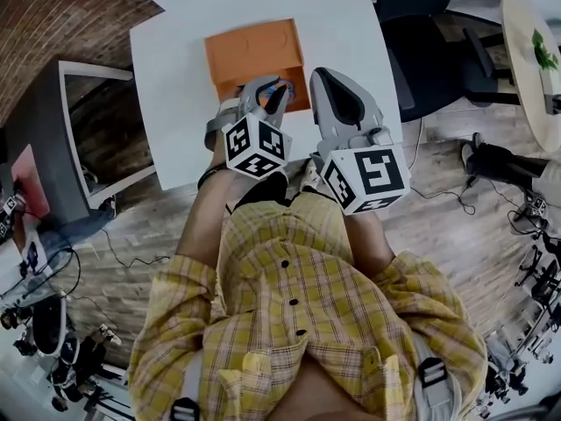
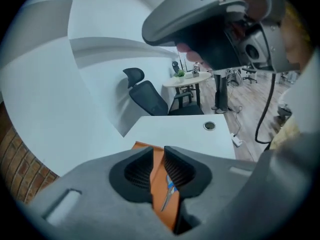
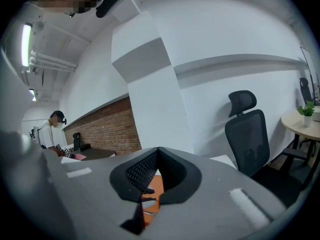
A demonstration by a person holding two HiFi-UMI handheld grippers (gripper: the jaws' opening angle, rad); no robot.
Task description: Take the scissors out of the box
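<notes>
**Inspector:** Nearest first. How do the tools stand?

**Observer:** The left tool is tipped downward over the near edge of the box. Its jaws are parted by a narrow slot and nothing is gripped. The right tool is just beside it and held nearer level. Its jaws meet at the tips, closed on nothing.

**Inspector:** And the scissors?

**Observer:** The scissors lie inside the orange box, directly below the left tool. The left gripper view shows them through the slot between the pads. They have blue at the handle end and a pale blade running toward the camera. The pads are clear of them.

**Inspector:** Which step is in hand?

**Observer:** I judge it to be the approach for the pick. The scissors have not been lifted out.

**Inspector:** What does the next move call for?

**Observer:** The left tool should go lower until the pads straddle the scissors, then close firmly and lift straight up past the box wall. The slot looks tight, so a wider opening may be needed first.

**Inspector:** Beyond that?

**Observer:** The box sits on a white counter. An office chair stands well behind it.
</notes>
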